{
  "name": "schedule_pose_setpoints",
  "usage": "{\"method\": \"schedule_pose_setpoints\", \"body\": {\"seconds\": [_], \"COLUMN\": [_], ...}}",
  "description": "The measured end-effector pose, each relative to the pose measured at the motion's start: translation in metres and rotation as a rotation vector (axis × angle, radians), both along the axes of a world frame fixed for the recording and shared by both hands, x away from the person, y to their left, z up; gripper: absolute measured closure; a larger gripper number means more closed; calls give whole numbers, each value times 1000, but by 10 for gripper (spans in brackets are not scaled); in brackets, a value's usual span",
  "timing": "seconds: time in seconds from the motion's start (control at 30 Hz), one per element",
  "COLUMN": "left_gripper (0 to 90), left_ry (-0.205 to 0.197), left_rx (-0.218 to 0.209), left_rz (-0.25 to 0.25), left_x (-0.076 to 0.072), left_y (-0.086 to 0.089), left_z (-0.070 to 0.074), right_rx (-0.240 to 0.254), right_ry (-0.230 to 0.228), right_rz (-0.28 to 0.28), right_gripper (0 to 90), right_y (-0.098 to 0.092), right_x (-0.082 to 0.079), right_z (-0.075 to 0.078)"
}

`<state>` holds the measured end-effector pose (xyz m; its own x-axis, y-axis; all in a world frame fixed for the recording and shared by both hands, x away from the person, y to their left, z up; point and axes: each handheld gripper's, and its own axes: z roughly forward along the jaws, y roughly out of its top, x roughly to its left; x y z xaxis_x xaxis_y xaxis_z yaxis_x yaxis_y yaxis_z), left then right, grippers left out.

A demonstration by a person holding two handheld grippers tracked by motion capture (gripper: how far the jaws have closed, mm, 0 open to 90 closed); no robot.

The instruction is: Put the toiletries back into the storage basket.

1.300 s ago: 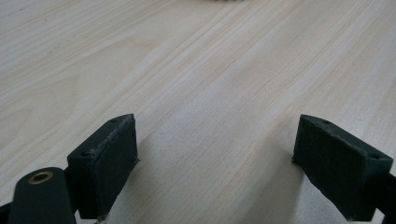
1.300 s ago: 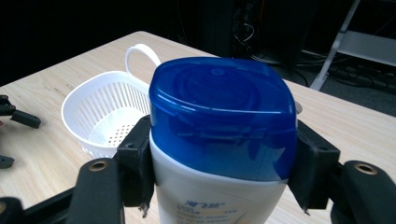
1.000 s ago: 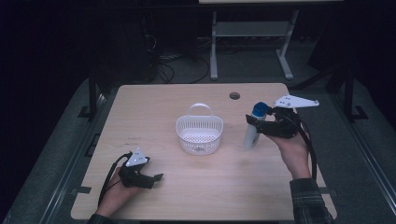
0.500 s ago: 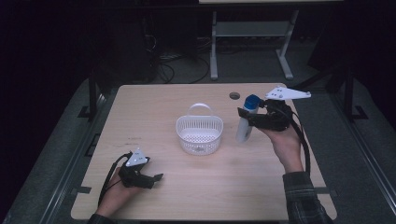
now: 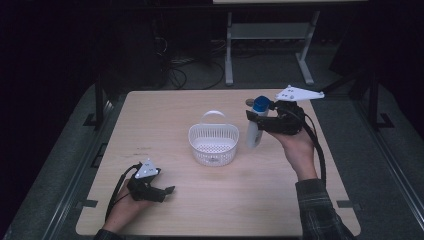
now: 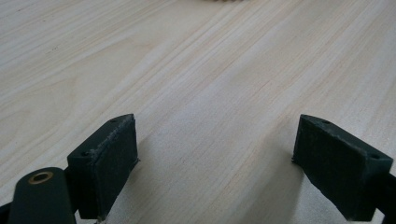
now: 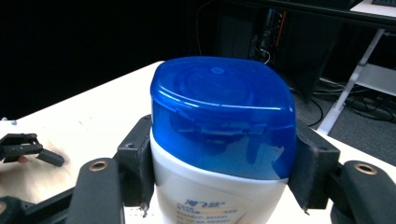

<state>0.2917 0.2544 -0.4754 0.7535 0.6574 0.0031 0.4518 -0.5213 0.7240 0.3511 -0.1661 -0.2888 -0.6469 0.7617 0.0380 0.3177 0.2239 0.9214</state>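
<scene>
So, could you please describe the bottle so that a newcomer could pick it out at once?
Start from the wooden table and find the white basket at its middle. Just right of it, the right hand-held gripper holds the bottle upright: white body, blue cap, the table's one blue-topped thing.

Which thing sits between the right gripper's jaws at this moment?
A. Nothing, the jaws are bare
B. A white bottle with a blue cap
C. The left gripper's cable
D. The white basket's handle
B: the right gripper clamps the white bottle with a blue cap just under its cap, beside the white basket.
</scene>
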Motion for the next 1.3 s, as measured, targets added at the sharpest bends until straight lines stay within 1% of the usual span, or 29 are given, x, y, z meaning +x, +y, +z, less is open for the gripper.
{"method": "schedule_pose_setpoints", "body": {"seconds": [0.43,0.73,1.17,1.3], "left_gripper": [127,127,127,127], "left_ry": [1,2,3,3], "left_rx": [-2,-1,0,-2], "left_rz": [-1,-2,-7,-6], "left_x": [0,0,0,0], "left_y": [-1,-1,-2,-3], "left_z": [0,0,0,0], "right_rx": [6,11,17,10], "right_ry": [-6,-20,-22,-20], "right_rz": [23,43,74,83], "right_gripper": [353,353,353,353], "right_y": [17,33,54,60], "right_x": [7,10,16,17], "right_z": [6,10,3,1]}}
